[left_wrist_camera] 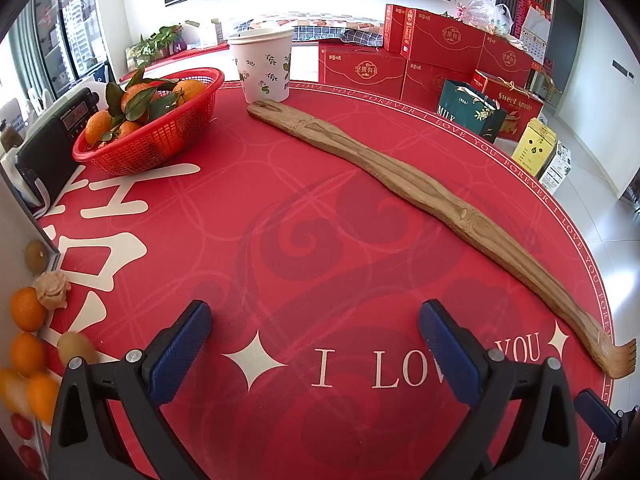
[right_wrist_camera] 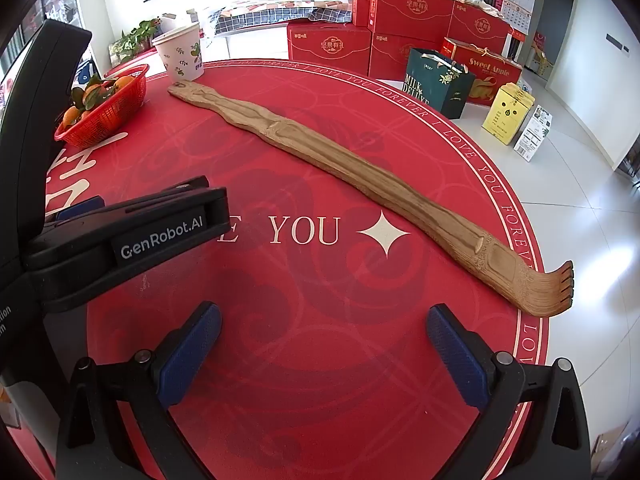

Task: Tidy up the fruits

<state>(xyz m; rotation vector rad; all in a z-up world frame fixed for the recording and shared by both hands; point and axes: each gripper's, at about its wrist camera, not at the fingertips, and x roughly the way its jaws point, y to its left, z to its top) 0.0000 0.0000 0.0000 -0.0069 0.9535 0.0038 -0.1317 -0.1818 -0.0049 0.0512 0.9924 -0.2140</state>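
Note:
A red mesh basket (left_wrist_camera: 152, 140) at the table's far left holds leafy oranges (left_wrist_camera: 134, 98); it also shows in the right wrist view (right_wrist_camera: 104, 108). Loose fruit lies at the left edge of the left wrist view: oranges (left_wrist_camera: 26, 308), a kiwi (left_wrist_camera: 36, 256), another kiwi (left_wrist_camera: 74, 346) and small red fruit (left_wrist_camera: 20, 426). My left gripper (left_wrist_camera: 316, 312) hovers open over the red tablecloth (left_wrist_camera: 280, 220) with nothing between its blue pads. My right gripper (right_wrist_camera: 324, 312) is open and empty too, just right of the left one's black housing (right_wrist_camera: 160, 236).
A long wooden back scratcher (left_wrist_camera: 400, 184) lies diagonally across the table, reaching its right edge (right_wrist_camera: 552, 292). A paper cup (left_wrist_camera: 264, 68) stands at the far rim and a black radio (left_wrist_camera: 60, 132) sits left of the basket. Red gift boxes (right_wrist_camera: 412, 12) and bags stand on the floor beyond.

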